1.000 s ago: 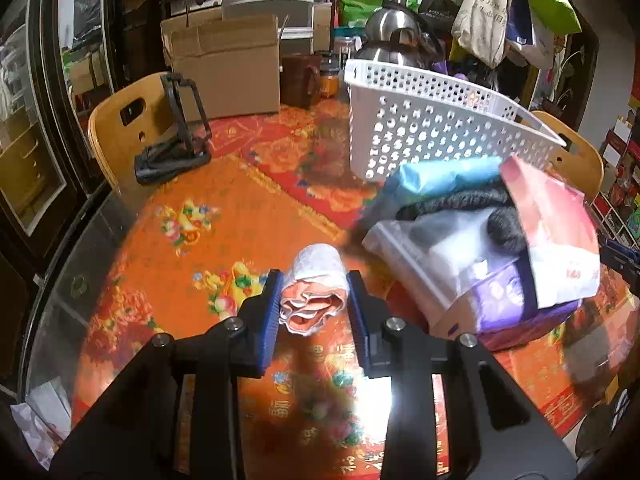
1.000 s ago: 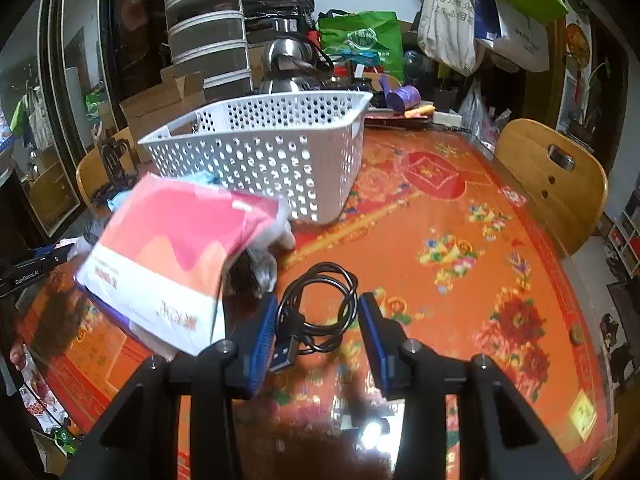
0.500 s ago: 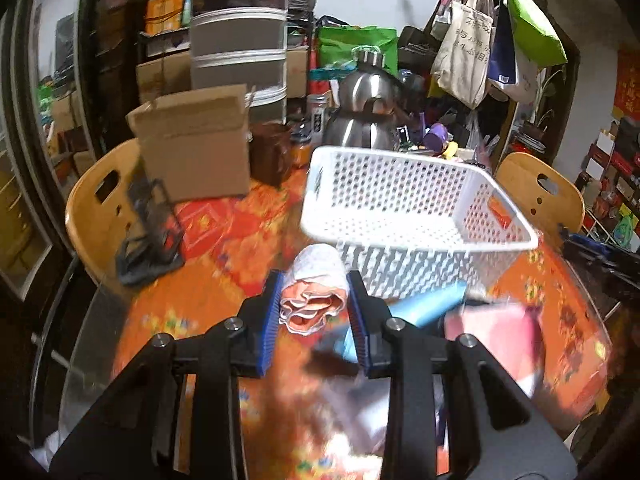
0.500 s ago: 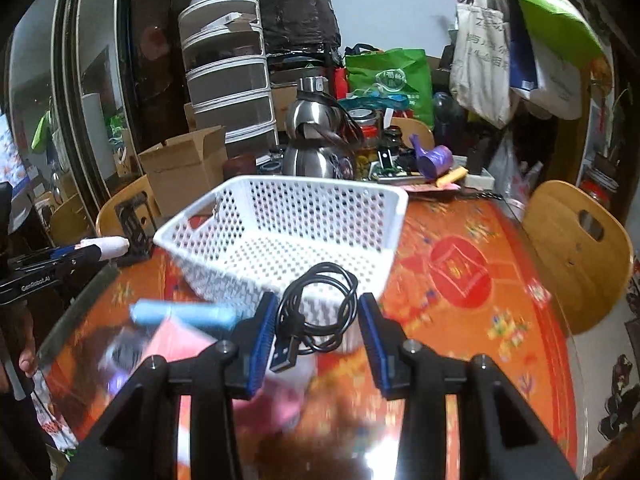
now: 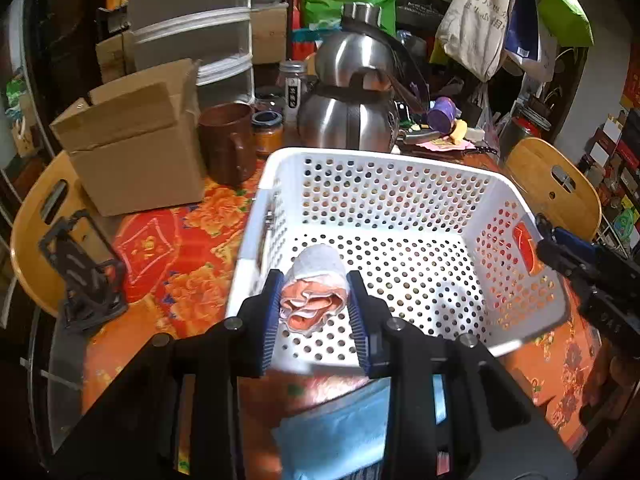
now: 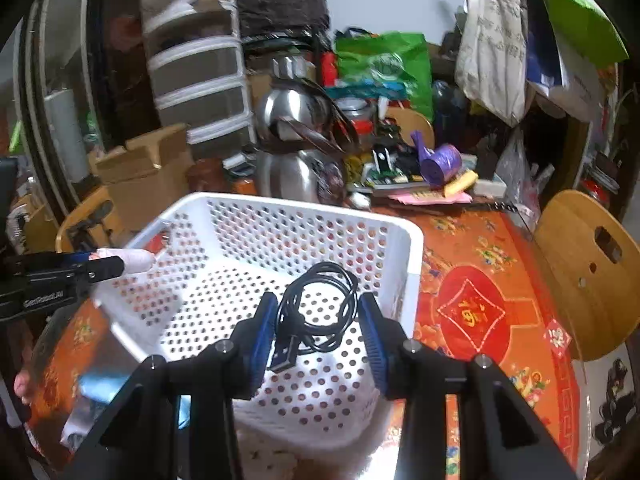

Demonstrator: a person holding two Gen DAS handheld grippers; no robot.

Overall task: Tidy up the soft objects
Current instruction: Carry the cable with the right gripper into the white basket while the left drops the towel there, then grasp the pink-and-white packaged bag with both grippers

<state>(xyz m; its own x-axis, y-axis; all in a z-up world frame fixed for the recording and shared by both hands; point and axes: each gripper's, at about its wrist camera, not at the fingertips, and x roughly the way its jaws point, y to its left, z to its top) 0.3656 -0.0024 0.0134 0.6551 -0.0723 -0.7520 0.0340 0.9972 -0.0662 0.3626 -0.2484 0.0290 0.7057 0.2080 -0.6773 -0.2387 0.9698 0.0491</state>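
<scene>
The white basket (image 5: pixel 372 184) holds nothing yet, so the sorting looks barely begun. The left gripper (image 5: pixel 314 306) is clamped on a rolled cloth (image 5: pixel 316 280) above the basket's near-left corner; the right gripper (image 6: pixel 318 330) pinches a coiled black cable (image 6: pixel 320 304) over its near-right side. Both await release, and packets (image 5: pixel 340 432) remain on the table.

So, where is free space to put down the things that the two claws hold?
The white basket floor shows bare between its four walls. Bare tablecloth lies between basket and wooden chair. Behind the basket, kettles and cardboard box crowd.
</scene>
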